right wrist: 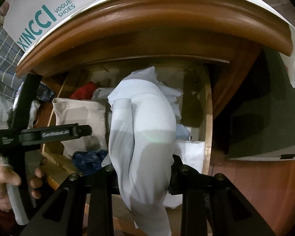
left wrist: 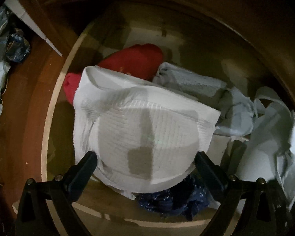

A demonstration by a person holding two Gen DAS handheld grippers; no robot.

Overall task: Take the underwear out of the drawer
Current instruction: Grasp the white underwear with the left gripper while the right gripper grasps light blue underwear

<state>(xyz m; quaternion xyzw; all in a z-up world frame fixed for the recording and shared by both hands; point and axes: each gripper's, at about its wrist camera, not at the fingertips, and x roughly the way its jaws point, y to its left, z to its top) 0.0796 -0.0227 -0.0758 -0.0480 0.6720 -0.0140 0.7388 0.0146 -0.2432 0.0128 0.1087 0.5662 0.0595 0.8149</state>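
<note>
Already the right tongs (right wrist: 145, 177) grip a pale white garment (right wrist: 145, 129), lifted above the open drawer (right wrist: 207, 122). Left tongs (left wrist: 146, 163) hang spread over folded white underwear (left wrist: 147, 118) inside, not yet gripping. Red (left wrist: 131, 59) and blue (left wrist: 167, 200) pieces remain.

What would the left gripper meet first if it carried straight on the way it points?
Most likely the white ribbed underwear lying in the drawer, right between the open fingers of the left gripper; the remaining gap is unclear.

Pale underwear (right wrist: 143, 137) hangs bunched above the open wooden drawer (right wrist: 207, 122).
</note>
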